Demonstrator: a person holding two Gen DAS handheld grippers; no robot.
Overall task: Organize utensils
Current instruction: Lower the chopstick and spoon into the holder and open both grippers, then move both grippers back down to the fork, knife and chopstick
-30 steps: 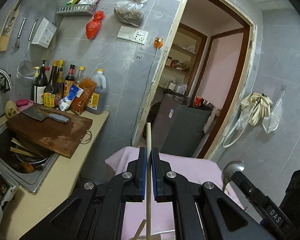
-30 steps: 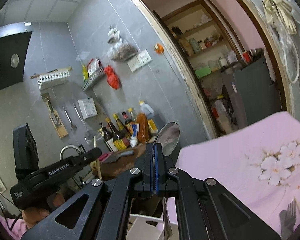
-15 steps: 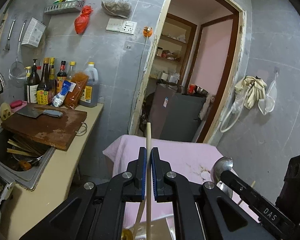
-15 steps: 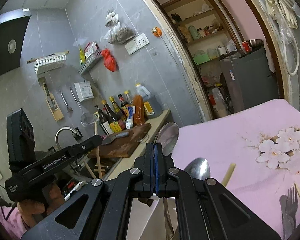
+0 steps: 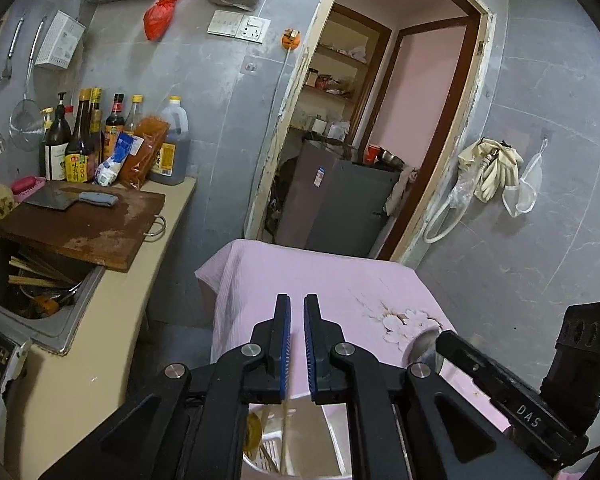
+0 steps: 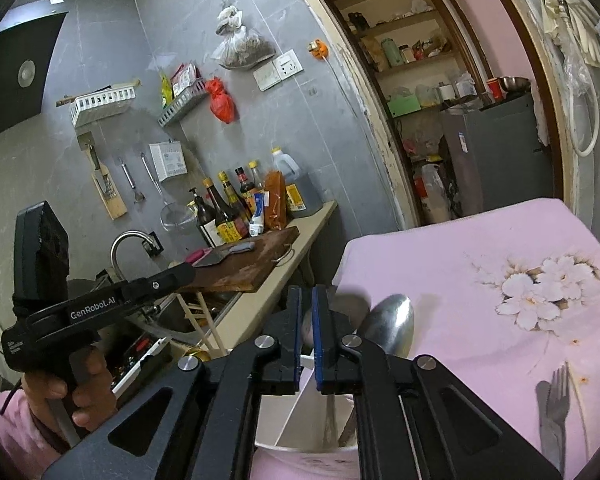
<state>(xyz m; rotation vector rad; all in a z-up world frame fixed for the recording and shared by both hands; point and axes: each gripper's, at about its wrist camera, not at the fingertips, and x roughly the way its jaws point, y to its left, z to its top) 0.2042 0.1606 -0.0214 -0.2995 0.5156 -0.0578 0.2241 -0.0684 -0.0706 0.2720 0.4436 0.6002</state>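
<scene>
Left wrist view shows the left gripper (image 5: pixel 296 344) at the bottom middle of the frame, its 2 blue-lined fingers a little apart with nothing between them. Right under it, at the bottom edge, sits a white utensil holder (image 5: pixel 268 438) with chopsticks (image 5: pixel 285 432) standing inside. The holder rests on a table with a pink flowered cloth (image 5: pixel 340 280). At the lower right, the black right gripper (image 5: pixel 440 344) reaches in, with a shiny spoon bowl just beside its tip. On the left side of the frame a brown cutting board (image 5: pixel 80 228) with a cleaver (image 5: pixel 72 199) on top lies partly over a sink (image 5: pixel 40 292), and sauce bottles (image 5: pixel 88 140) stand behind it by the gray wall. Right wrist view shows the right gripper (image 6: pixel 306 328) at the bottom middle, its fingers also a little apart and not pinching anything. 2 metal spoons stand in the white utensil holder (image 6: pixel 284 420) below it; one spoon (image 6: pixel 392 326) pokes up just right of the fingers, and the other spoon bowl (image 6: pixel 307 330) shows in the gap behind them. A fork (image 6: pixel 556 404) lies flat on the pink cloth (image 6: pixel 440 264) at the lower right. At the left, a hand (image 6: pixel 80 392) holds the left gripper (image 6: pixel 172 276).
</scene>
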